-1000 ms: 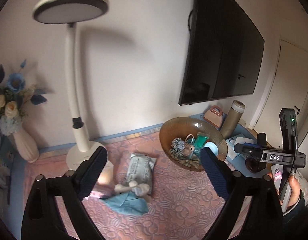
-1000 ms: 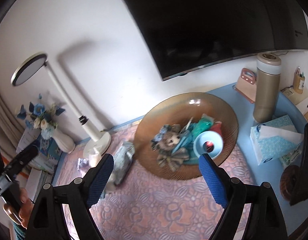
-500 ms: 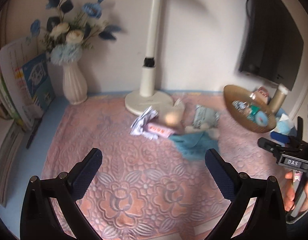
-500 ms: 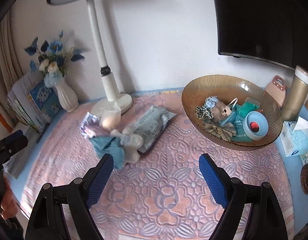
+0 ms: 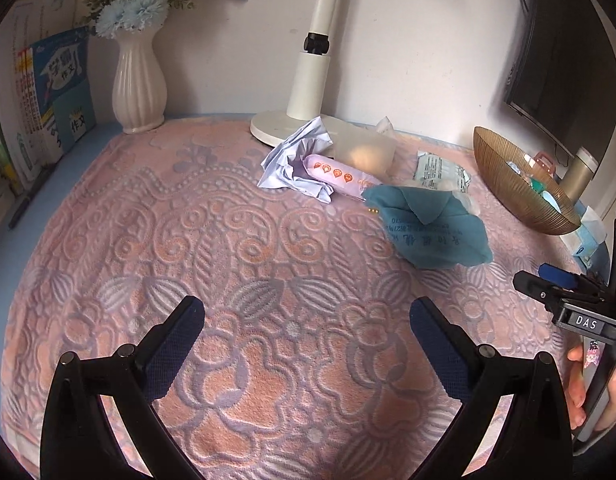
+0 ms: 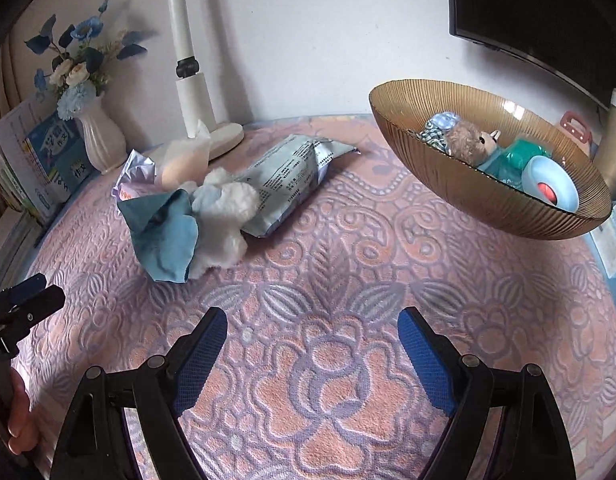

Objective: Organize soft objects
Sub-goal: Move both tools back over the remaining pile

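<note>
A: What's changed since a sec ago?

B: Both my tongs have come down & tipped toward the pink quilted mat. Before, the left view was mostly wall, lamp head & TV; now the mat fills it. Going left to right: books at the edge, white vase w/ blue flowers, lamp base, then the soft pile.

A: Where's the pile exactly?

B: Mid-mat, just in front of the lamp base. Crumpled lilac paper, pink packet touching it, teal cloth right of that, wipes pack behind. From the right view a white fluffy piece lies against the teal cloth. Pile itself hasn't shifted, only my viewpoint.

A: And the bowl?

B: Amber bowl at far right, same spot, plush bear & blue bits inside. Seen more side-on now than before.

A: Tongs?

B: Left gripper jaws wide, nothing between, over bare mat short of the pile. Right gripper also wide, empty, same spread as before. Each shows at the edge of the other's view; my hand grips the right handle.
</note>
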